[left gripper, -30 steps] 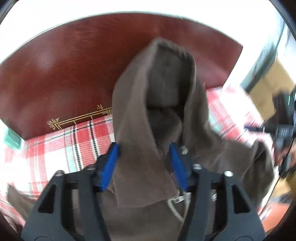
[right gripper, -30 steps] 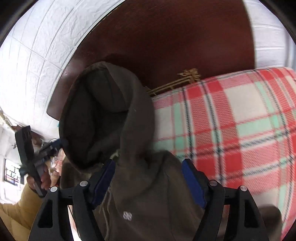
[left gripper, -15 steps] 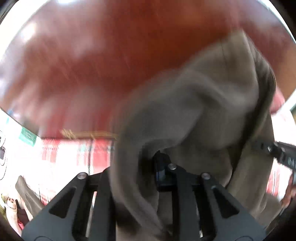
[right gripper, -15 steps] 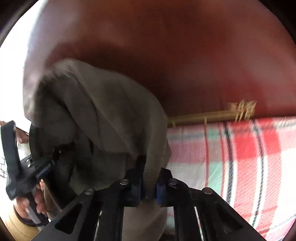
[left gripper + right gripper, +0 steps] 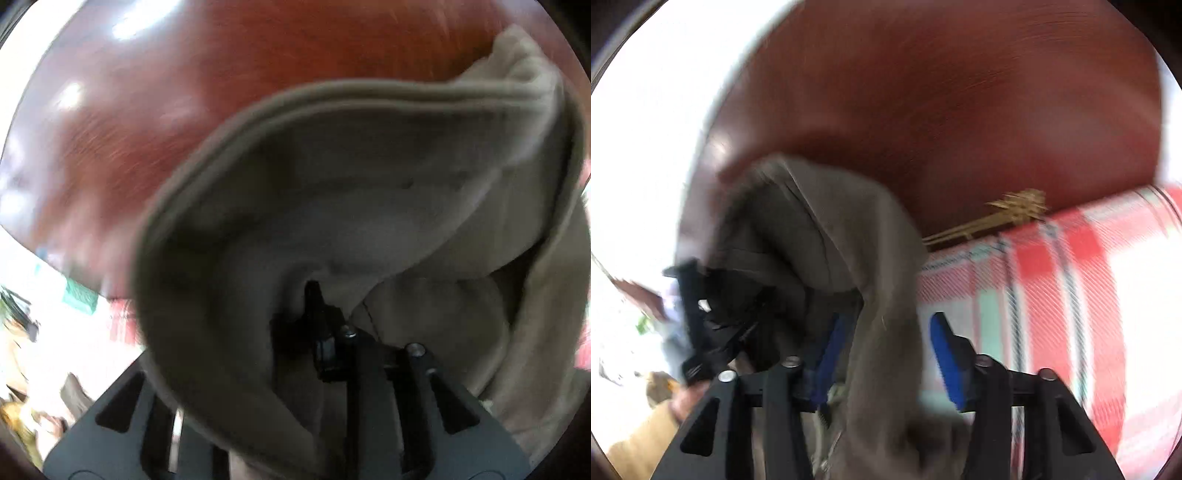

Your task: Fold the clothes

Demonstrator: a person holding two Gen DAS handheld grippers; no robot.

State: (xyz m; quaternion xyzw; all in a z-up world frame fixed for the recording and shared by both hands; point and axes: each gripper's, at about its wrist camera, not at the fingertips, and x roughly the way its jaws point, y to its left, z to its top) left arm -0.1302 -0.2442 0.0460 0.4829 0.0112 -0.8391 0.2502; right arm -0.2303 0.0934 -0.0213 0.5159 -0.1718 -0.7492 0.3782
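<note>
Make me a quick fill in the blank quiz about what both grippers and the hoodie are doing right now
1. The right gripper has its blue pads standing ____.
2. The brown hoodie hangs in front of a dark red wooden ____.
3. The bed cover has a red and white ____ pattern.

Missing words: open; headboard; plaid
</note>
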